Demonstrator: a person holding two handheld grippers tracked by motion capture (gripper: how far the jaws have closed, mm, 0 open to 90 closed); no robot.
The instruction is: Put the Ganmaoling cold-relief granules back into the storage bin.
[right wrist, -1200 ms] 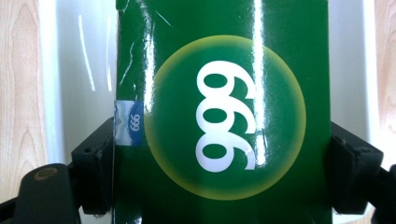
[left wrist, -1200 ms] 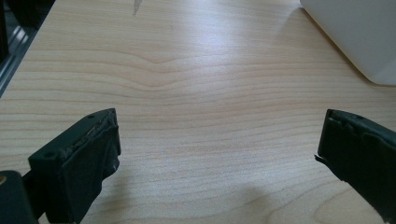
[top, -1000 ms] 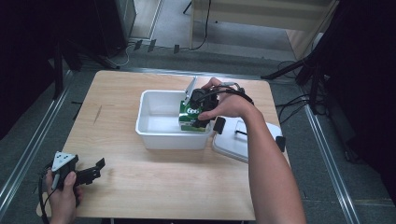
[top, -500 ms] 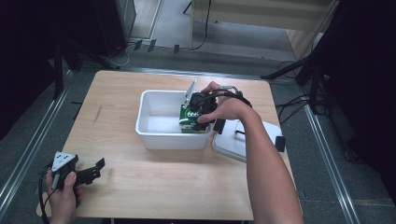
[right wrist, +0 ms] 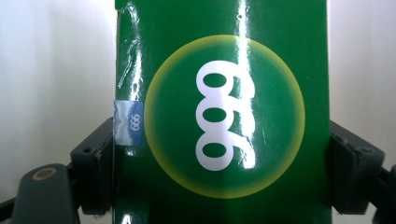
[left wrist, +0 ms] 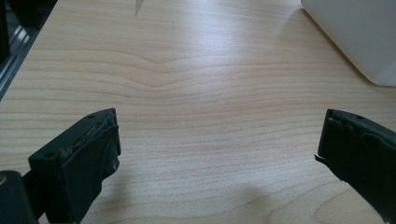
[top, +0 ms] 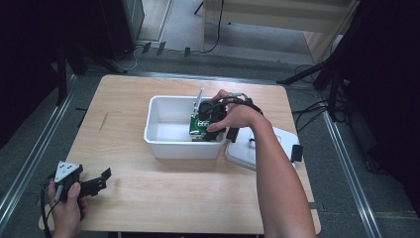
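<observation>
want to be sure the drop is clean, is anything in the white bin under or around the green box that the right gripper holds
Nothing visible does. The right gripper grips the green box inside the white bin, whose visible floor is bare; the lid lies beside the bin.

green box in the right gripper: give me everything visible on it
The green box is a glossy carton, cardboard by its look, with a yellow-rimmed green circle bearing white digits that read 999 or 666 depending on orientation, and a small blue label at one edge. The right gripper is shut on it, a black jaw pressing each side. It hangs inside the white bin, near the right end; whether it touches the floor of the bin cannot be told.
</observation>
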